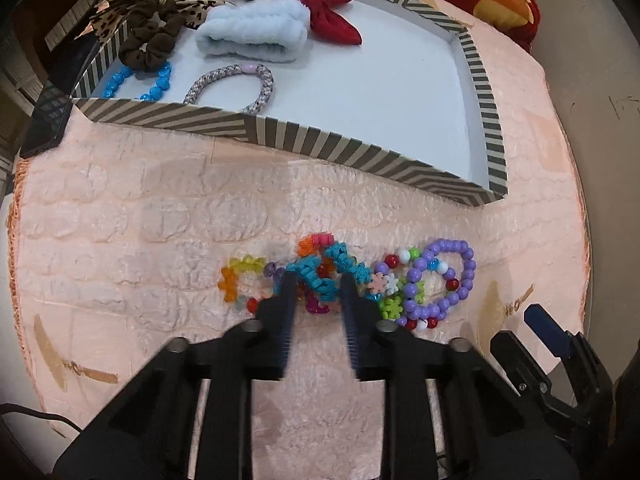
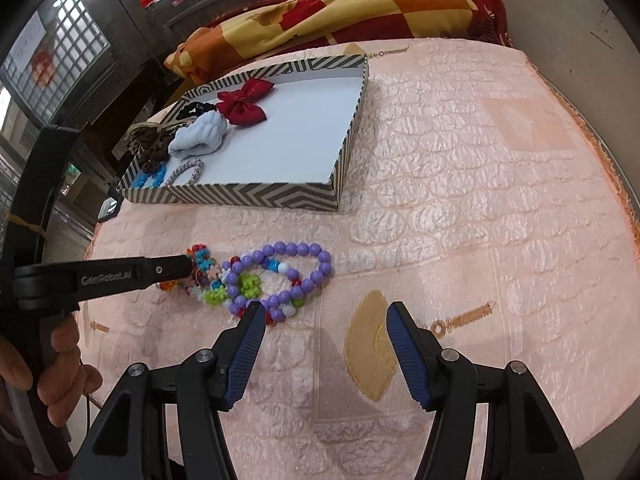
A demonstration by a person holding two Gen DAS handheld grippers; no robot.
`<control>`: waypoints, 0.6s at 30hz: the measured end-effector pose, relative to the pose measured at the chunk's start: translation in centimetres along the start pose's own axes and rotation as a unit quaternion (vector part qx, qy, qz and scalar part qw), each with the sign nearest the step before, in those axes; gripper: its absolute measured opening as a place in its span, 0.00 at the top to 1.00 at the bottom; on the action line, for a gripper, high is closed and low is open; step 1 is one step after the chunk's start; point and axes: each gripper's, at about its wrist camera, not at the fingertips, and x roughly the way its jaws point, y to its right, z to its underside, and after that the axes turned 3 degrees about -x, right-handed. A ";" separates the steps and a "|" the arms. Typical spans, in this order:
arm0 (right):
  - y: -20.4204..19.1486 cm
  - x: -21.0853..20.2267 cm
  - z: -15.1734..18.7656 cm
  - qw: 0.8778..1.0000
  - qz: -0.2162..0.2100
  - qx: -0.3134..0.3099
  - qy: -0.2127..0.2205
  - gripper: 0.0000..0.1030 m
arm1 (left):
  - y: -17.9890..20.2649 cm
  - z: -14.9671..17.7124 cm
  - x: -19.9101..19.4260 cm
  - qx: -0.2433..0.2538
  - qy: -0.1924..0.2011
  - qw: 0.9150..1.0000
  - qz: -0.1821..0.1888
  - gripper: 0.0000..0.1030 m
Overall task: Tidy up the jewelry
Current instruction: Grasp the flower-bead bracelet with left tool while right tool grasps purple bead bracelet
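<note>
Nearest us, our right gripper (image 2: 324,314) hangs with jaws half open and empty, just right of the purple bead bracelet (image 2: 298,276). Our left gripper (image 1: 318,280) has jaws narrowed around the teal coil band (image 1: 320,274) in the tangle on the pink quilted bed (image 1: 140,220). Farther off, the striped box (image 1: 320,144) holds scrunchies and a red bow (image 1: 328,10).

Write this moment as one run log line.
left gripper: closing around teal coil bracelet | right gripper: open, empty | purple bead bracelet: on mat | striped tray: partly filled
</note>
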 end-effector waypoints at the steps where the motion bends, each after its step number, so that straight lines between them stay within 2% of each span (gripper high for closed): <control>1: 0.1 0.2 -0.2 1.000 -0.001 0.001 -0.001 0.41 | 0.0 -0.1 -0.1 0.002 0.003 1.000 0.002 0.89; 6: 0.1 1.4 -0.8 1.000 -0.009 -0.008 -0.009 0.41 | 0.2 -0.1 -1.4 0.014 0.016 1.000 0.023 0.90; 8: 0.0 2.1 -1.0 1.000 -0.005 -0.015 -0.010 0.46 | 0.1 0.0 -2.1 0.016 0.020 0.999 0.031 0.90; 10: 0.0 2.8 -1.3 1.000 -0.005 -0.018 -0.017 0.55 | 0.1 0.0 -3.1 0.015 0.024 0.999 0.042 0.90; 16: 0.3 4.3 -2.2 0.999 0.003 -0.026 -0.021 0.66 | -0.2 0.0 -6.0 0.016 0.041 0.997 0.066 0.90; 18: 0.2 4.9 -2.4 0.999 0.018 -0.037 -0.026 0.71 | -0.5 0.0 -6.8 0.014 0.047 0.996 0.070 0.90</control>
